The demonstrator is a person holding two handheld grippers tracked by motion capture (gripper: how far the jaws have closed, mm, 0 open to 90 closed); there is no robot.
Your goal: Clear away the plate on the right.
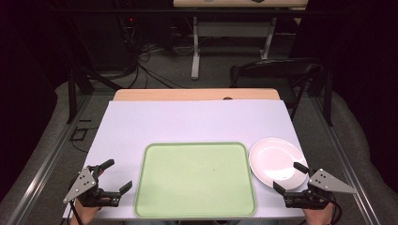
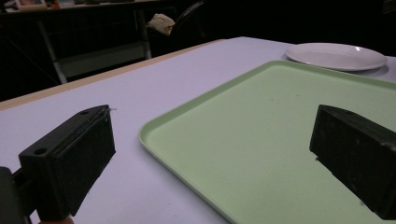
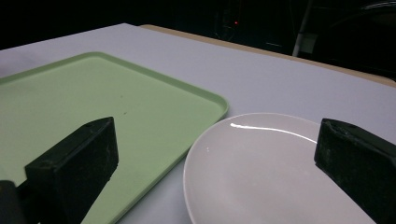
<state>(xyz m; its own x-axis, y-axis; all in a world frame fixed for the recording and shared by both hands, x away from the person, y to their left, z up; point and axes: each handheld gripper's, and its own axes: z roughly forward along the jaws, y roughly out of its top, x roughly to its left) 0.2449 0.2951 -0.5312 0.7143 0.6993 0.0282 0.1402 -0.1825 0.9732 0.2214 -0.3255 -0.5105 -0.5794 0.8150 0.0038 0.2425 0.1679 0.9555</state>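
So I've got a white-covered table in front of me, with a big pale green tray sitting empty at the near middle. A white plate sits just right of it, also empty. My left gripper is near-left of the tray, jaws spread wide. My right gripper sits at the plate's near edge, jaws spread too, gripping nothing.

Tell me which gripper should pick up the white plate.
Right. The right gripper hangs open at the near edge of the white plate; the left gripper, also open, sits across the green tray, so it would likely have to cross over.
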